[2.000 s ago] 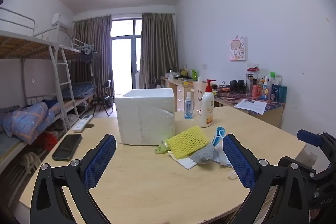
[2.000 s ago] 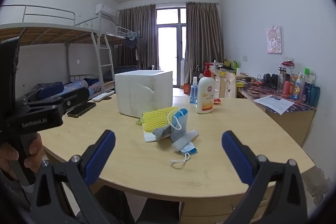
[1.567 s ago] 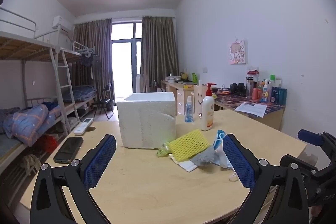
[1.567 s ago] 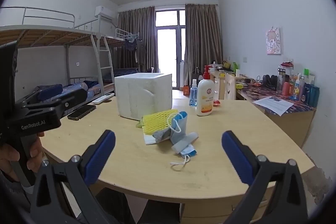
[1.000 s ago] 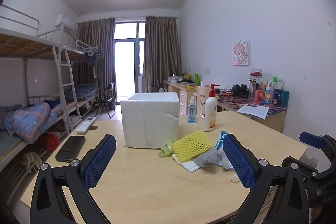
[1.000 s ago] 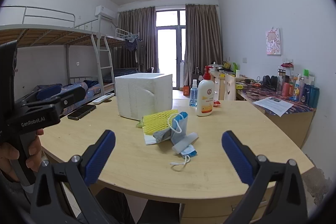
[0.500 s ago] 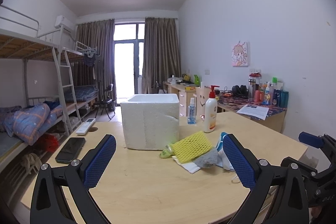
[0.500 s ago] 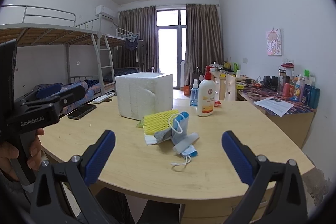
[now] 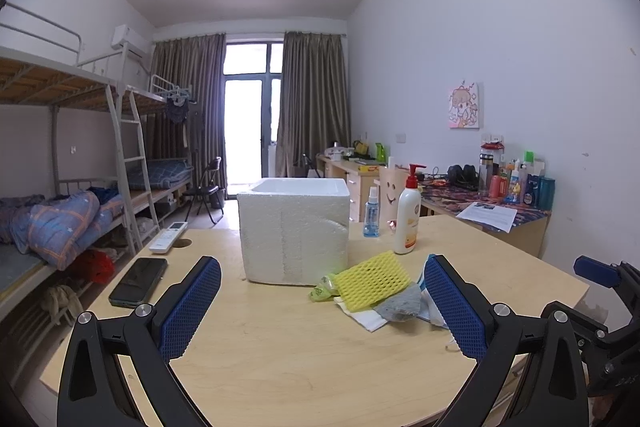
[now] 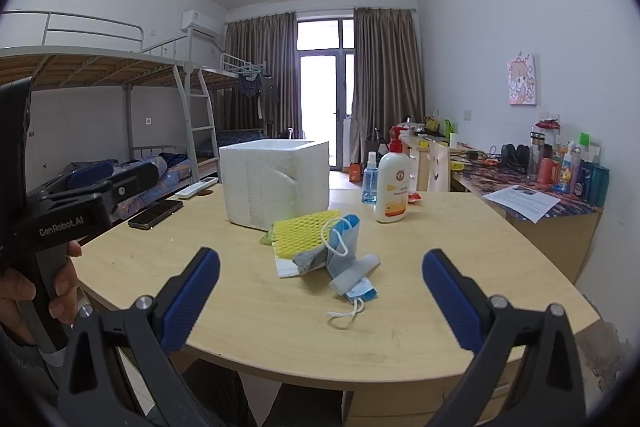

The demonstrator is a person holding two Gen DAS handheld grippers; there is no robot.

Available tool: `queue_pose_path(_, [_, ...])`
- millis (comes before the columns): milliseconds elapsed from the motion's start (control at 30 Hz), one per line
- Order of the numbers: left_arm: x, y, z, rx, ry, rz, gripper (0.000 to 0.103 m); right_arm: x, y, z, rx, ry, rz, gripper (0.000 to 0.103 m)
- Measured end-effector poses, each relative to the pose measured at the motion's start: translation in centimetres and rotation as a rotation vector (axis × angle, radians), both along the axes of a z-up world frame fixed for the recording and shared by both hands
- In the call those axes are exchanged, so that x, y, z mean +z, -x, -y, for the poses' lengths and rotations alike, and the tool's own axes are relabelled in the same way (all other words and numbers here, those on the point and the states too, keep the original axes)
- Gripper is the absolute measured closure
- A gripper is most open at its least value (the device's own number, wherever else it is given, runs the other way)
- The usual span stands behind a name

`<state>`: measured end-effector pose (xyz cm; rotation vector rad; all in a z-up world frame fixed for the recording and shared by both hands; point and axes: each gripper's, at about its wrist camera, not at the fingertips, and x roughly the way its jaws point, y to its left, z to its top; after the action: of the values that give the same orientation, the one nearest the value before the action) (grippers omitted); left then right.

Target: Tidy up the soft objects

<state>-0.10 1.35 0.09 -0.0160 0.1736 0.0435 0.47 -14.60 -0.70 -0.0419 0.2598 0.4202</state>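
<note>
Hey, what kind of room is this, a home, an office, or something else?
Most likely a shared dorm room: bunk beds with a ladder along one wall, desks crowded with toiletries along the other, and a table in the middle.

left wrist: near edge, faces window | right wrist: rightward | shared: foam box (image 9: 294, 229) (image 10: 276, 181)

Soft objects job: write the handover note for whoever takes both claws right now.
Left claw: open, holding nothing, above the near table edge.
Right claw: open, holding nothing, facing the pile.
Pile on the wooden table: yellow mesh sponge, grey cloth, blue face masks, small green packet, white tissue, all just in front of the open foam box.
Done: nothing picked.
Left: sort every soft item, probably into the box.
</note>
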Motion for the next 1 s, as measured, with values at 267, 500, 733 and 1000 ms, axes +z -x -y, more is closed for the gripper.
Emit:
queue_pose_path(267, [0.0, 0.0, 0.1, -0.001, -0.001, -0.004, 0.001, 0.1, 0.0, 0.0, 0.002, 0.002, 0.0, 0.001])
queue_pose_path(500, [0.1, -0.3, -0.2, 0.001, 0.003, -0.004, 0.001, 0.3, -0.8, -0.3, 0.009, 0.006, -0.008, 0.001])
queue_pose_path(733, [0.2, -1.4, -0.8, 0.0, -0.004, -0.014, 0.001, 0.5, -2.1, -0.8, 0.014, 0.009, -0.023, 0.001])
queue_pose_path(1000, [0.1, -3.6, -1.0, -0.028, -0.012, -0.05, 0.001, 0.4, -4.2, -1.1, 0.017, 0.021, -0.055, 0.001])
